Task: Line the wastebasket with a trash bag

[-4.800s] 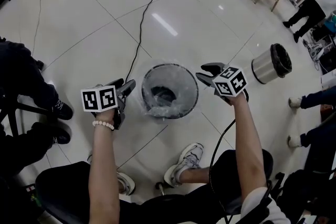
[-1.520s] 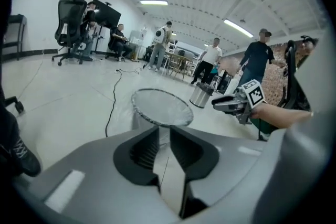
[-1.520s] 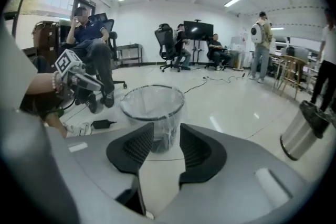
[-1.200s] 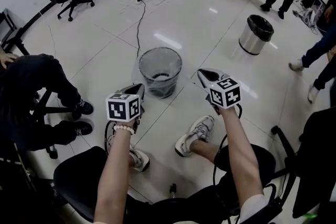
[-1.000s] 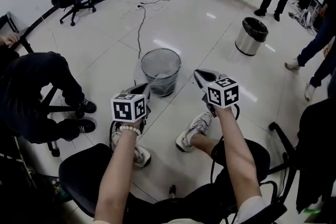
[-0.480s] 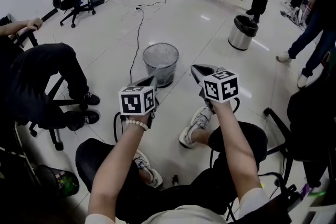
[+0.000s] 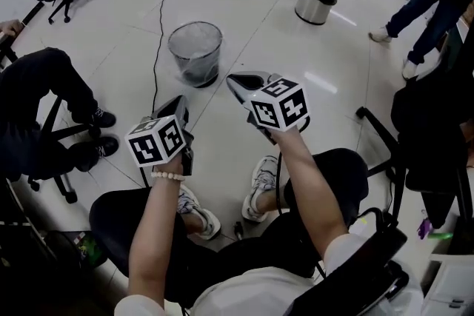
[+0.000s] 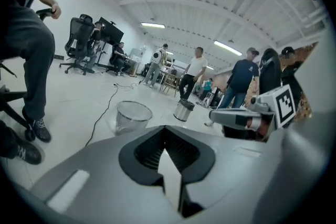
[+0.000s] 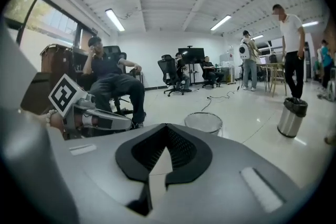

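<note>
Seated, we hold both bare forearms out over our lap, nearly parallel. Our left claw [image 7: 179, 101] points forward and slightly down, its smooth grey jaws clenched on nothing. Far ahead on the glossy tiled floor [image 7: 244, 18] stands the wastebasket [image 7: 195, 55], a round mesh cylinder. It is upright with its mouth up and a filmy clear trash bag [image 7: 194, 35] inside, well apart from both claws. Our right claw [image 7: 234, 80] is likewise clenched and empty. Farther right stands a shiny steel bin [image 7: 315, 2].
</note>
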A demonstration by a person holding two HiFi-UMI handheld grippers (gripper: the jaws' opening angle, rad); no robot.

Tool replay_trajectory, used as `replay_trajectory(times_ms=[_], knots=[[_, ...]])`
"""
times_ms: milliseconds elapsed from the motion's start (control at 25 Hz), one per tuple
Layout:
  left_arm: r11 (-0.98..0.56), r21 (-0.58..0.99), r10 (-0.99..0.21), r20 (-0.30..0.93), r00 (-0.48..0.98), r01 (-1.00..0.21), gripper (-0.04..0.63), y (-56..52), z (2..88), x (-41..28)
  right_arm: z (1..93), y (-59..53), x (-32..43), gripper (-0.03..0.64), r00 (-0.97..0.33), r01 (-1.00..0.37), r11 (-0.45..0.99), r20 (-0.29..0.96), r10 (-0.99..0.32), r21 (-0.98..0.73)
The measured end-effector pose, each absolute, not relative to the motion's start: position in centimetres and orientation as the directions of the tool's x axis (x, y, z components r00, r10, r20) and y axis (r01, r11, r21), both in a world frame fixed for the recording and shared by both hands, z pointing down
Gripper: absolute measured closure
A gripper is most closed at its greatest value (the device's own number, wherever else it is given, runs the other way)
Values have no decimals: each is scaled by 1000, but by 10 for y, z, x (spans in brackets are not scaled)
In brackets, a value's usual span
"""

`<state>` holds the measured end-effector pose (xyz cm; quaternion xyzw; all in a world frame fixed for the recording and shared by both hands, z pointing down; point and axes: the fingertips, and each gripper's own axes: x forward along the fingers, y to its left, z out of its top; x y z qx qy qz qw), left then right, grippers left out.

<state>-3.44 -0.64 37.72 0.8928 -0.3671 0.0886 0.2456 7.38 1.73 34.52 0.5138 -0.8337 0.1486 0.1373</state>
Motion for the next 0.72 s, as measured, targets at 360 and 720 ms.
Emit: replay_trajectory(times_ms=[360, 720], knots=[[-638, 343, -599, 341, 725, -689, 584, 6, 371, -28, 355, 10, 97, 617, -450, -888, 447, 407, -795, -107], [-592, 317, -654, 350, 671, -741, 584, -10, 377, -46, 355, 2, 81, 617, -463, -877, 473, 398, -792, -79]])
